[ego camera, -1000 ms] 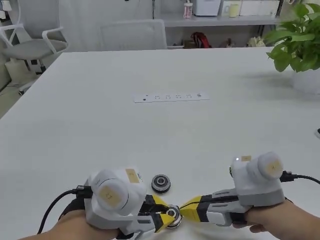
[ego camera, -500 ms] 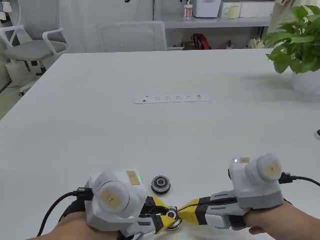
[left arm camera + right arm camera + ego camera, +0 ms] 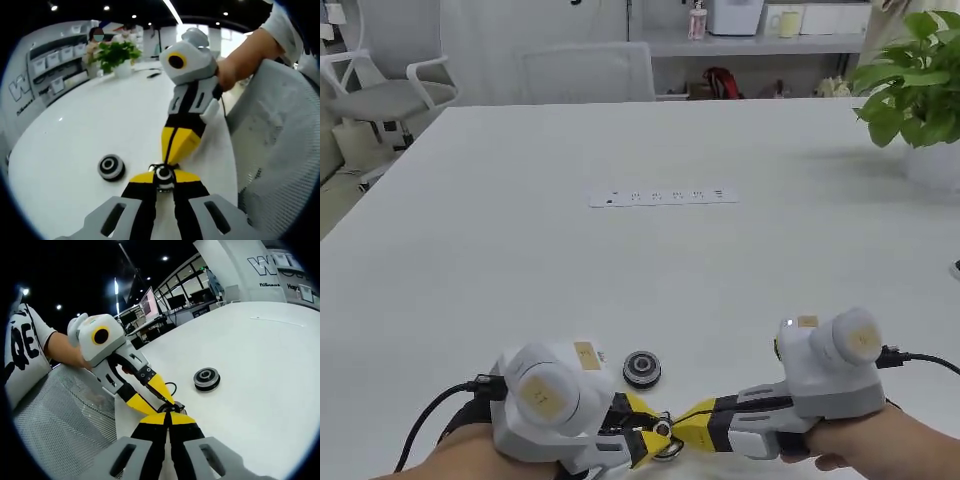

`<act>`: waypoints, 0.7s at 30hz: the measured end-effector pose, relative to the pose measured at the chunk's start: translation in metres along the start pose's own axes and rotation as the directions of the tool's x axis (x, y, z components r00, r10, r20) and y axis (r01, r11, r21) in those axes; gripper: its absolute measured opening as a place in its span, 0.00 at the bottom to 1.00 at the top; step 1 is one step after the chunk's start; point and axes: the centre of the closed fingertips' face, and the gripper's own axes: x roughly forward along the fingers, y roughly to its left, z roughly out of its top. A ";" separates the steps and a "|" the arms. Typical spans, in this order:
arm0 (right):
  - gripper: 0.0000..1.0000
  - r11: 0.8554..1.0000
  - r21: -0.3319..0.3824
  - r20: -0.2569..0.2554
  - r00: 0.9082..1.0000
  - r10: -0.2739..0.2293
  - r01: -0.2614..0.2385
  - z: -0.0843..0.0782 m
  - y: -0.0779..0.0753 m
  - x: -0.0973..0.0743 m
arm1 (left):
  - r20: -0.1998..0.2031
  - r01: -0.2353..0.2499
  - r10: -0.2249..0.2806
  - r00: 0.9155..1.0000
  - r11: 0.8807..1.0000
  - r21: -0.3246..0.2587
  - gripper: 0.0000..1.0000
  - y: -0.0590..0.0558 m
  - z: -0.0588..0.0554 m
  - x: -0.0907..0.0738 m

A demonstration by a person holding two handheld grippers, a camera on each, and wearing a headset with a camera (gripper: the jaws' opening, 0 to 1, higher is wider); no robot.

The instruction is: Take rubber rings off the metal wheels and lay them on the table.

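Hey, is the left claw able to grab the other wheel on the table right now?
Probably not yet: the left claw is shut on a wheel that the right claw also pinches. The other wheel lies nearby, with nothing between.

Wheel (image 3: pixel 663 431) at 6 o'clock in head view is mostly buried under left gripper (image 3: pixel 652 437) and right gripper (image 3: pixel 677 430) tips. Its rim is too small to read. Plant (image 3: pixel 910 75) at 2 o'clock is clipped by the frame edge.
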 end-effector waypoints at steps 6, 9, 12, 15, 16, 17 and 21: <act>0.00 0.999 0.012 0.015 0.999 0.048 -0.048 0.004 0.011 0.003 | 0.000 -0.001 0.001 1.000 1.000 0.000 0.12 -0.001 0.000 0.000; 0.00 0.999 -0.013 0.007 0.999 0.052 -0.051 0.005 0.014 0.002 | 0.002 0.000 0.000 1.000 1.000 0.001 0.12 0.000 0.001 0.001; 0.00 0.999 -0.007 0.008 0.999 0.046 -0.046 0.004 0.011 0.002 | 0.004 -0.001 0.001 1.000 1.000 0.001 0.12 0.000 0.001 0.001; 0.00 1.000 -0.007 0.008 1.000 0.030 -0.030 0.003 0.008 0.001 | 0.005 0.001 -0.001 1.000 1.000 0.001 0.12 0.000 0.001 0.001; 0.00 1.000 -0.009 0.006 1.000 0.025 -0.025 0.003 0.006 0.000 | 0.006 0.002 -0.002 1.000 1.000 0.001 0.12 0.000 0.001 0.001; 0.00 1.000 -0.008 0.006 1.000 0.019 -0.019 0.003 0.005 0.000 | 0.007 0.002 -0.002 1.000 1.000 -0.001 0.12 0.000 0.001 0.001; 0.00 1.000 -0.001 0.009 1.000 0.004 -0.004 0.003 0.001 -0.002 | 0.012 0.008 -0.009 1.000 1.000 0.004 0.13 -0.001 0.001 0.000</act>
